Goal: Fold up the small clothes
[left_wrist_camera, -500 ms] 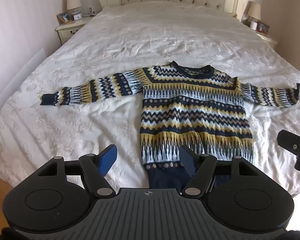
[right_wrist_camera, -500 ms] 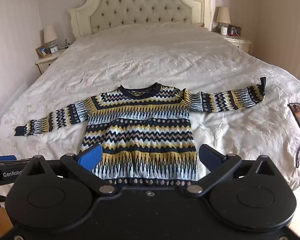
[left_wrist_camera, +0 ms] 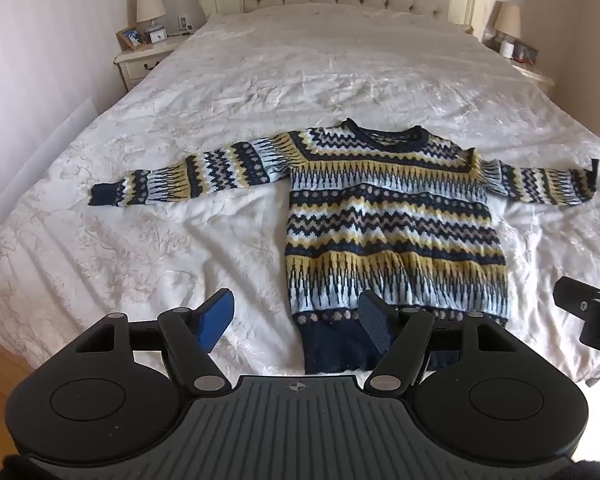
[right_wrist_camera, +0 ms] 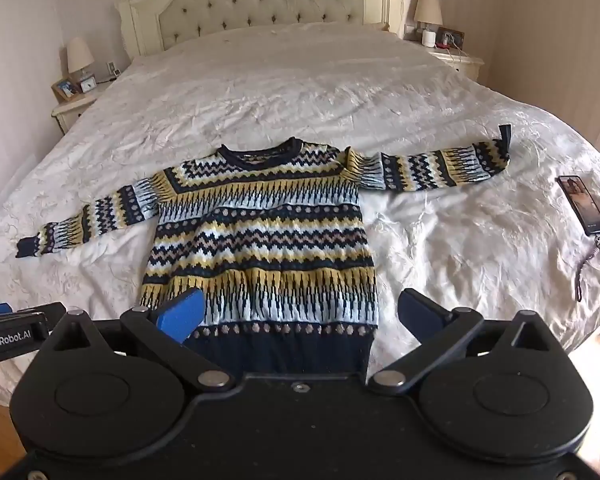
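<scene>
A small knitted sweater (left_wrist_camera: 392,216) with navy, yellow and pale blue zigzag bands lies flat on the white bed, front up, both sleeves spread out sideways; it also shows in the right wrist view (right_wrist_camera: 264,236). My left gripper (left_wrist_camera: 296,316) is open and empty, hovering over the sweater's lower left hem corner. My right gripper (right_wrist_camera: 300,314) is open and empty, hovering over the navy hem (right_wrist_camera: 284,350), its right finger beyond the hem's right corner. Neither gripper touches the cloth.
The white bedspread (left_wrist_camera: 300,80) is wrinkled. A phone (right_wrist_camera: 584,204) with a cord lies on the bed at the right. Nightstands with lamps (left_wrist_camera: 150,4) (right_wrist_camera: 428,6) flank the tufted headboard. The near bed edge lies under the grippers.
Both views have shifted slightly, the sweater sitting a little lower and closer. Both grippers stay open and empty.
</scene>
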### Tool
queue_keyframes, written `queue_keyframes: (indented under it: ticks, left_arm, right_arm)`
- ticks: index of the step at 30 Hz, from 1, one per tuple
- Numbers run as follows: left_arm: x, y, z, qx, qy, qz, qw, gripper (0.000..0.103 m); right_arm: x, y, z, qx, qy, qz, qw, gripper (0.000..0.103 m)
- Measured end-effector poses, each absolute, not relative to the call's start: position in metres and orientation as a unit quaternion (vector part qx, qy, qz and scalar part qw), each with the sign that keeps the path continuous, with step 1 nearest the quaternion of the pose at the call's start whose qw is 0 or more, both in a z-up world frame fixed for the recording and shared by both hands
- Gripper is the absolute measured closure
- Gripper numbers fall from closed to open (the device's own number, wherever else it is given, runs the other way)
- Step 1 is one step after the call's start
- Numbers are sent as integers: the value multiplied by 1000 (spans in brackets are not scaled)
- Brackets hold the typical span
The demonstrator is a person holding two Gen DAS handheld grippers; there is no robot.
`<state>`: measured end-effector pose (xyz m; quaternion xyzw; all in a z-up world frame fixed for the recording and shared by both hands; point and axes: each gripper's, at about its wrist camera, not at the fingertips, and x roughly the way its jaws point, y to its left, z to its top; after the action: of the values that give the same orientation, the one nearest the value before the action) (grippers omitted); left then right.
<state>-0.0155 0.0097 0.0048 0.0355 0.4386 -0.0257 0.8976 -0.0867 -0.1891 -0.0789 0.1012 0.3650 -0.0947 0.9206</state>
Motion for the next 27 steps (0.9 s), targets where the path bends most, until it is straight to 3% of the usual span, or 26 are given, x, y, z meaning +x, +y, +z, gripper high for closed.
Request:
queue_keyframes:
  ticks: [27]
  left_arm:
    - [-25,-6,3,54,430,-41,900,35]
  right_arm:
    - [-96,-192,-75,105,368,-110,917,1]
